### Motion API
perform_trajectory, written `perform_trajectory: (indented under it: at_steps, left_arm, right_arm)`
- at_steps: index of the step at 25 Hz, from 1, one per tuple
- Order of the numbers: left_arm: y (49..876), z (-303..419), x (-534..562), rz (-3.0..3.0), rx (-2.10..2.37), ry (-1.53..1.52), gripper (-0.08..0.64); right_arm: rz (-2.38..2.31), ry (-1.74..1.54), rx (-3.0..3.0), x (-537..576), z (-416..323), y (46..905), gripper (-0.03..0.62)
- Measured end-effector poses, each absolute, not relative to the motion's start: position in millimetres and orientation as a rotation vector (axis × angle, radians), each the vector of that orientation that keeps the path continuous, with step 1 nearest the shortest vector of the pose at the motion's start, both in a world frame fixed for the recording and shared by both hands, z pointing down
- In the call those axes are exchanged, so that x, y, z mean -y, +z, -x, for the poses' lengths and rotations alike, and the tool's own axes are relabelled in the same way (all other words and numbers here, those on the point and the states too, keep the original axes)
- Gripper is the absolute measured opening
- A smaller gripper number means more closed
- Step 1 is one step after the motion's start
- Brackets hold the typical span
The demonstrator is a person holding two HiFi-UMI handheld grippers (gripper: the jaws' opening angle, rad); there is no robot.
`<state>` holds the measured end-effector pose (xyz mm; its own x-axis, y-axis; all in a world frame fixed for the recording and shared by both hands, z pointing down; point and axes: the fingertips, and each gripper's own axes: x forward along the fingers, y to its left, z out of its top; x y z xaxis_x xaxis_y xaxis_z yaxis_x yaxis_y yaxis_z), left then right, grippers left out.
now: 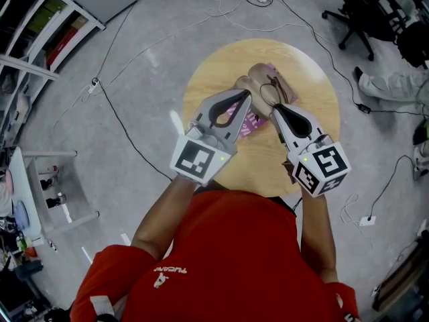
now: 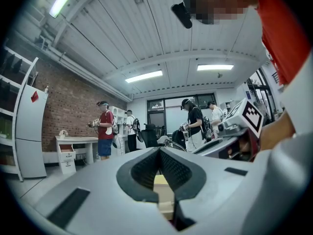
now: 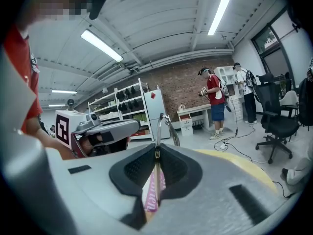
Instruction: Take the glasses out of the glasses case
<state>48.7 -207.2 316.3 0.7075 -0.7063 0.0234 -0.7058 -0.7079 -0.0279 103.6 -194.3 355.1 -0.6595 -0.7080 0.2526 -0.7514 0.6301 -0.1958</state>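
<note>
On the round wooden table [image 1: 316,106] lies a beige glasses case [image 1: 259,76] on top of a pink booklet [image 1: 253,121]. My left gripper [image 1: 246,94] is shut on the near end of the case, whose beige edge [image 2: 162,190] shows between its jaws [image 2: 159,153]. My right gripper [image 1: 276,107] is shut on the thin wire-framed glasses [image 1: 270,91]. In the right gripper view the metal frame [image 3: 163,124] sticks up out of the closed jaws [image 3: 156,153], above the table. The pink booklet [image 3: 155,190] shows below them.
Cables trail over the grey floor around the table. A black office chair [image 1: 362,12] stands at the back right, a white shelf unit [image 1: 40,19] at the far left. Someone's legs [image 1: 395,86] are at the right. Several people stand in the room beyond.
</note>
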Motion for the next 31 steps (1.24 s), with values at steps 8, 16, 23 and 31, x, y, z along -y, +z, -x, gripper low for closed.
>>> perform_trajectory:
  at_steps: [8,16,23,31]
  left_arm:
    - [313.8,-45.9,204.0,2.883,-1.2,-0.049,0.011]
    - [315.1,-43.9,206.4,2.884,-1.205,-0.052,0.011]
    - [314.4,-43.6,207.2,2.886,-1.199,-0.048,0.011]
    - [317.0,-41.9,209.6,2.885,-1.201,-0.046,0.011]
  right_arm:
    - [-1.216,0.417,2.697,191.1,-103.2,354.0,0.029]
    - [-1.215,0.418,2.691,192.8,-102.4,355.6,0.029]
    - [-1.22,0.423,2.686,193.0,-102.3,356.7,0.029]
    - [-1.226,0.429,2.679,195.5,-103.0,361.4,0.029]
